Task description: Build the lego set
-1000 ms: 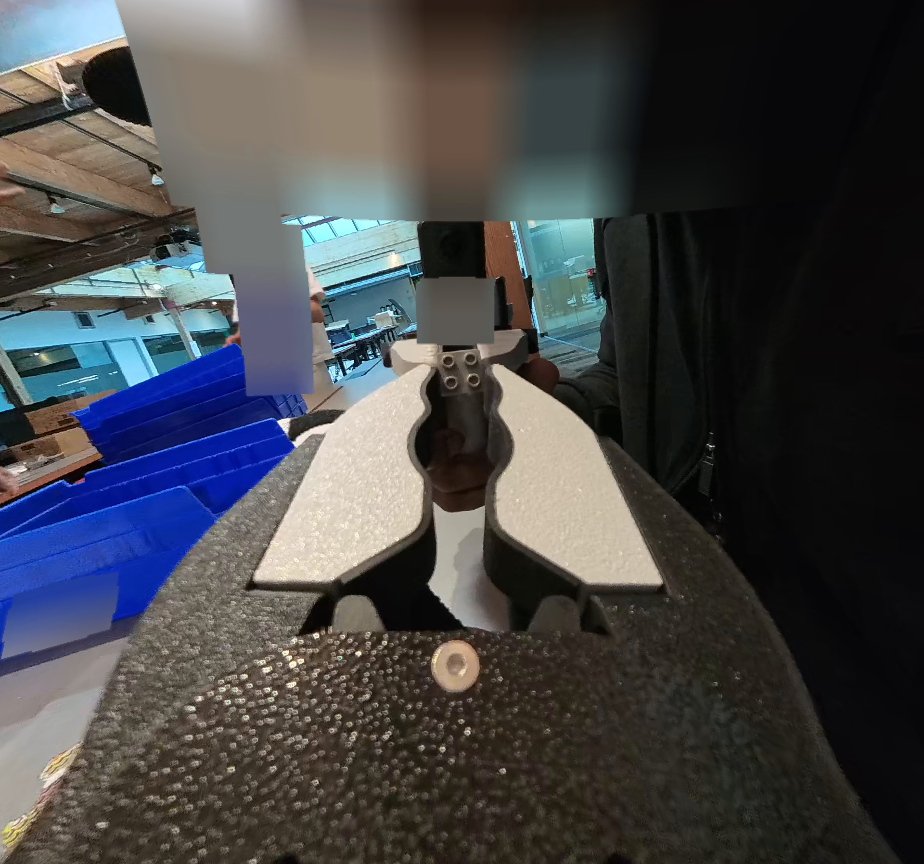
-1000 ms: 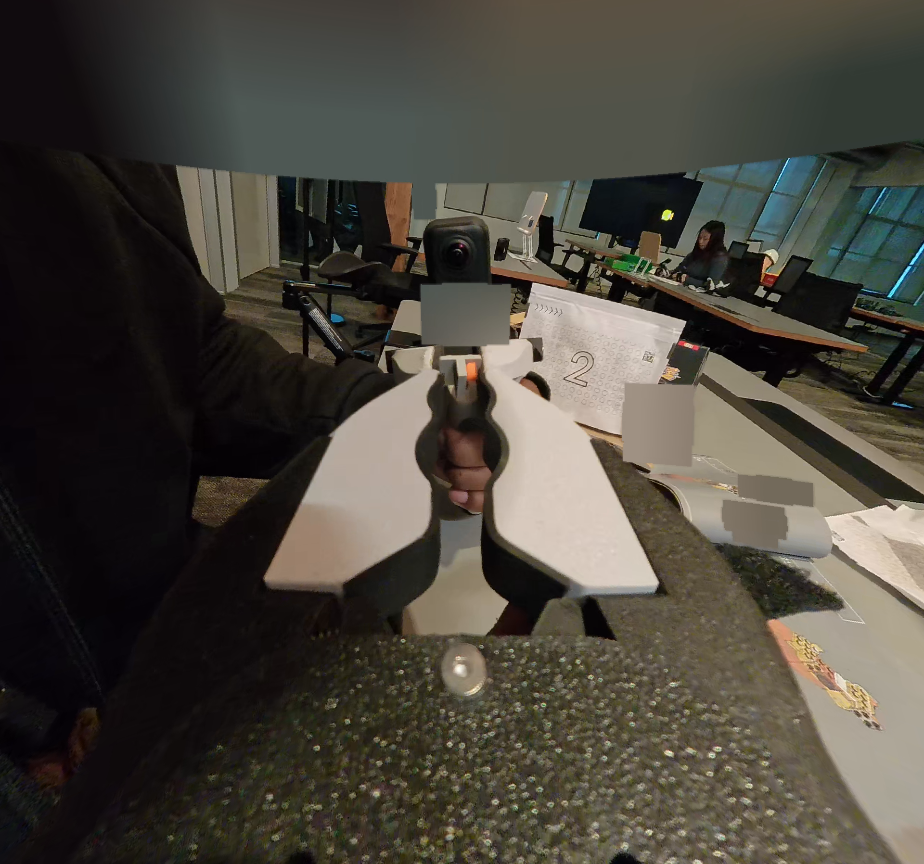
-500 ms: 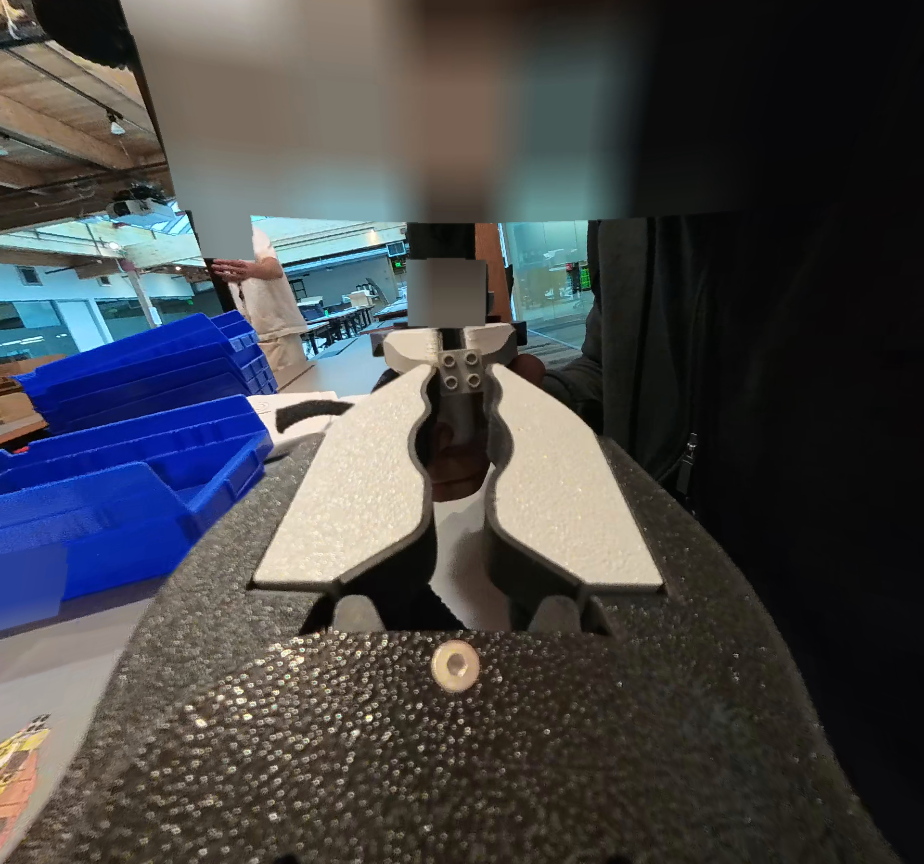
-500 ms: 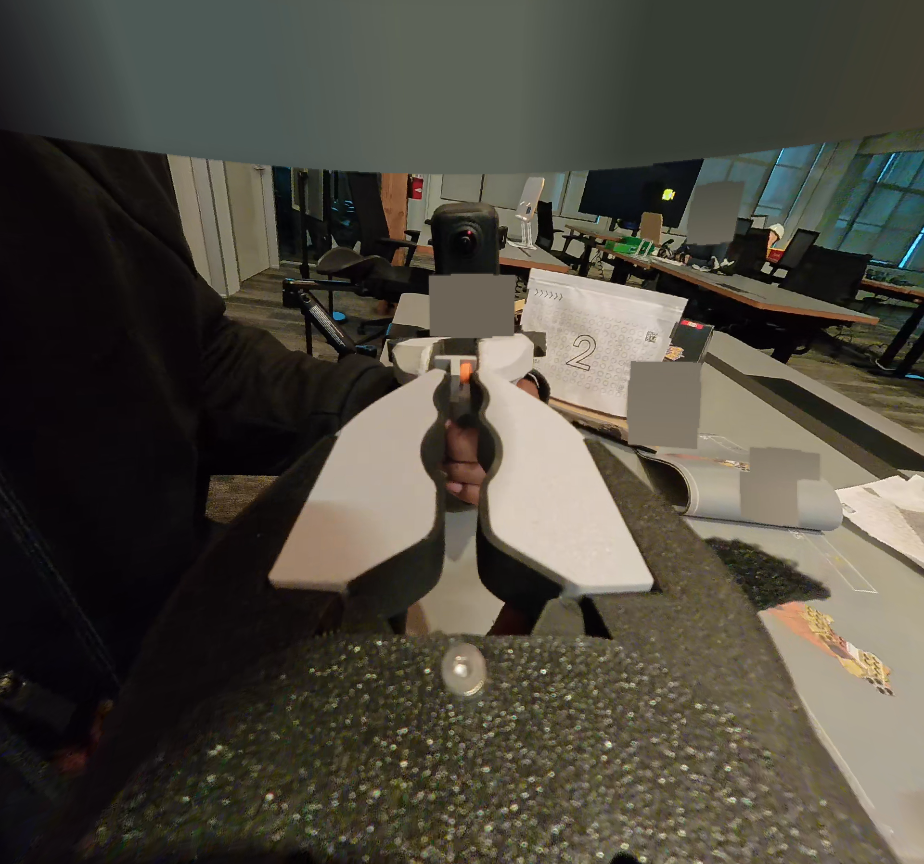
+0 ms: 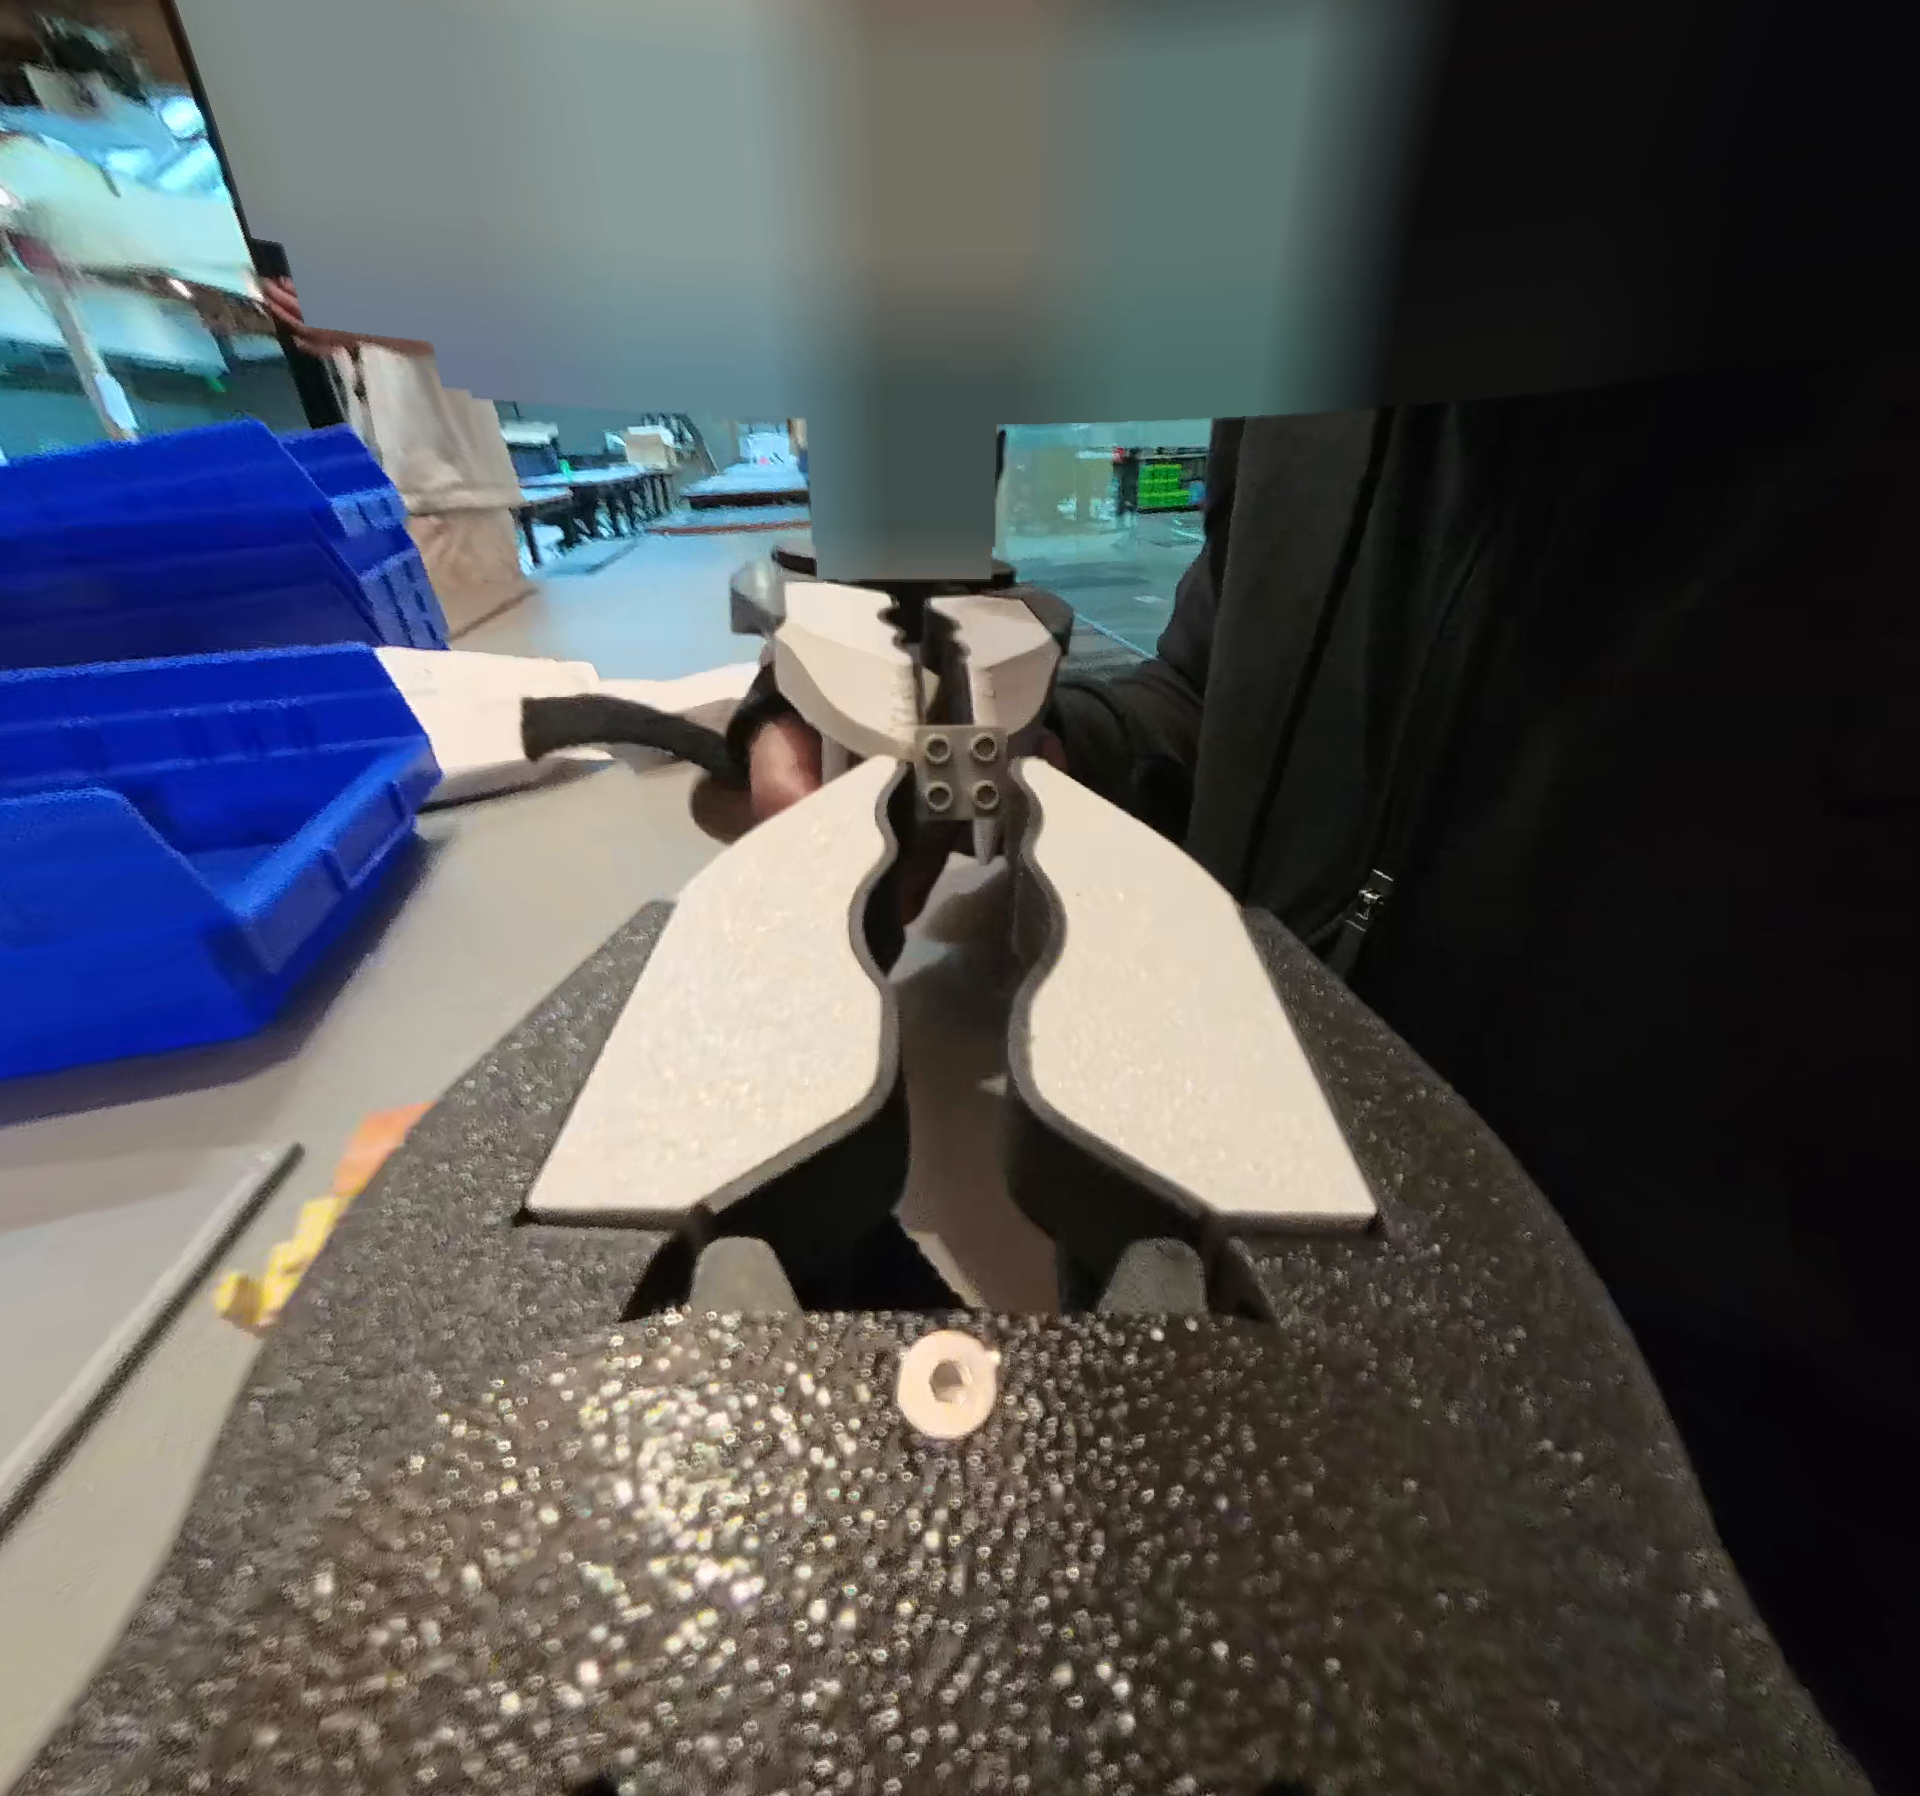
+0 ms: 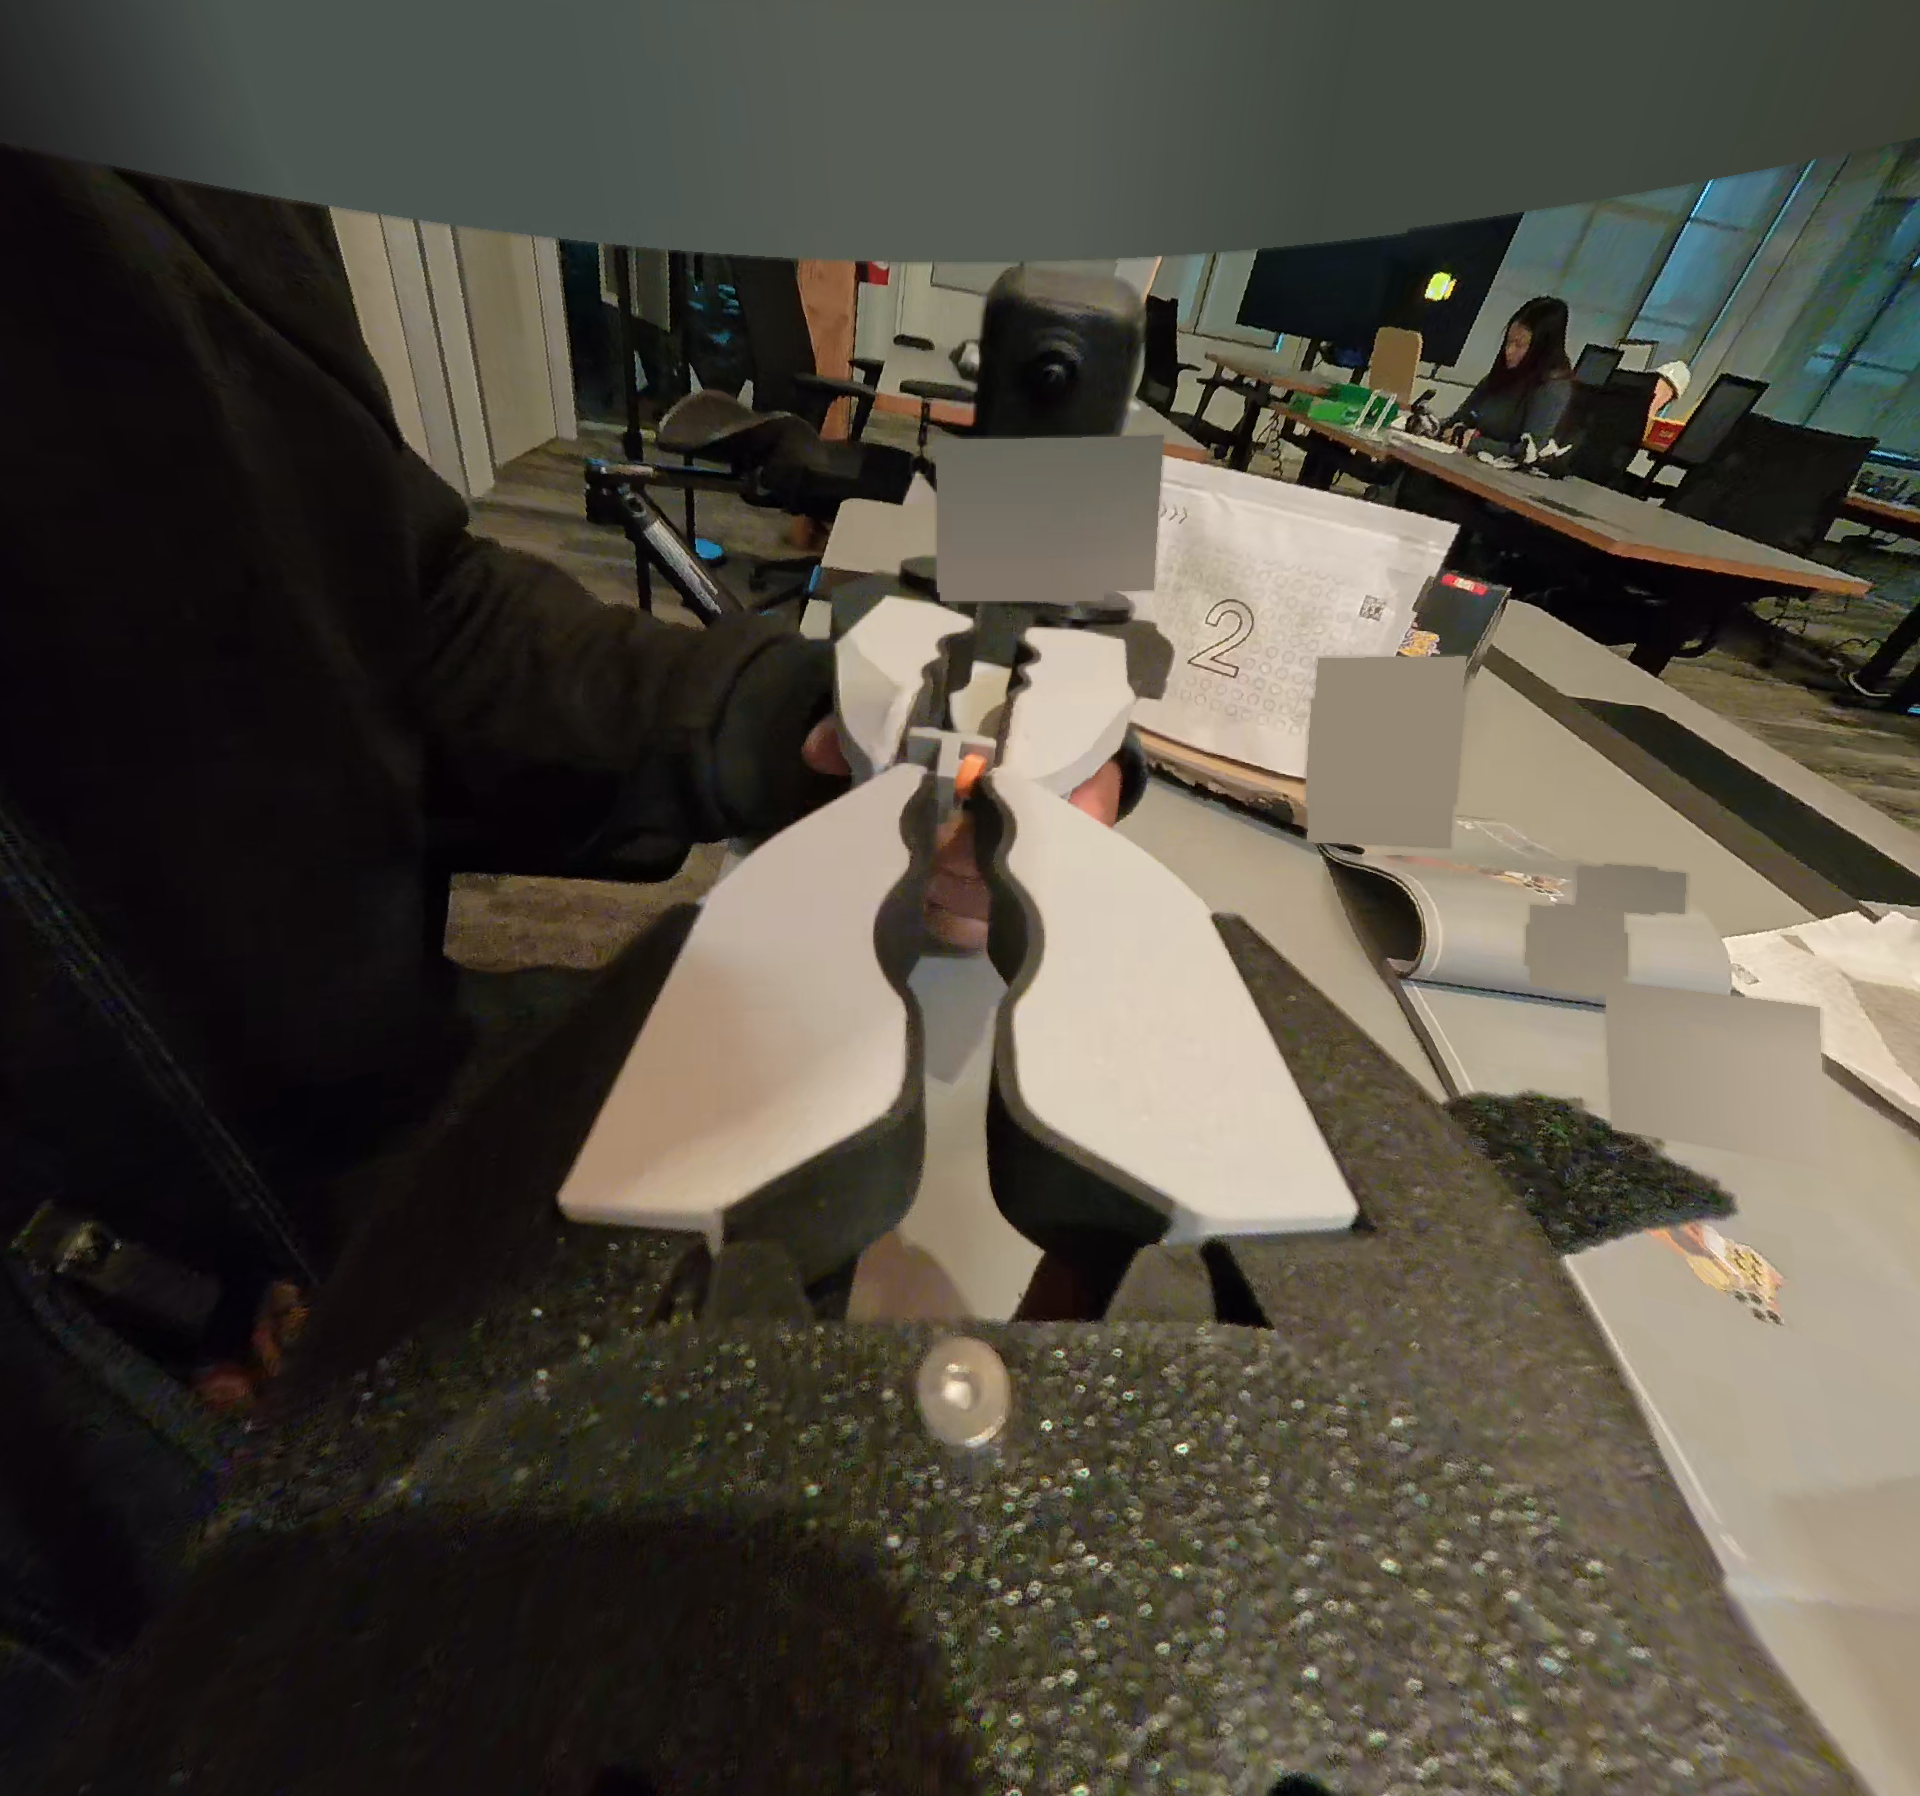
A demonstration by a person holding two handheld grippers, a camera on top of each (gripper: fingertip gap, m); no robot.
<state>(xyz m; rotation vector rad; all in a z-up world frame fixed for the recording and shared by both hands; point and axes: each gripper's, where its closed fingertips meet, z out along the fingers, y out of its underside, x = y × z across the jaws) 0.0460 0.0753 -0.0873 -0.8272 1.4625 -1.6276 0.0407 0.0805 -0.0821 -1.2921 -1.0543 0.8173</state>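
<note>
Left wrist view, left tool [image 5: 961, 790] pinching grey stud plate [image 5: 963, 772], right tool [image 5: 920, 676] opposite, seemingly clamped, blue bins [image 5: 197, 811] beside.

Left gripper [image 5: 961, 796]: two pale grey, wavy-edged fingers [image 5: 748, 998] on a black speckled foam-like body with one silver screw [image 5: 943, 1379]. Right gripper [image 6: 954, 796]: same build, same screw [image 6: 961, 1401]. The person wears a black zip jacket [image 5: 1558, 759] with long black sleeves [image 6: 540, 697].
</note>
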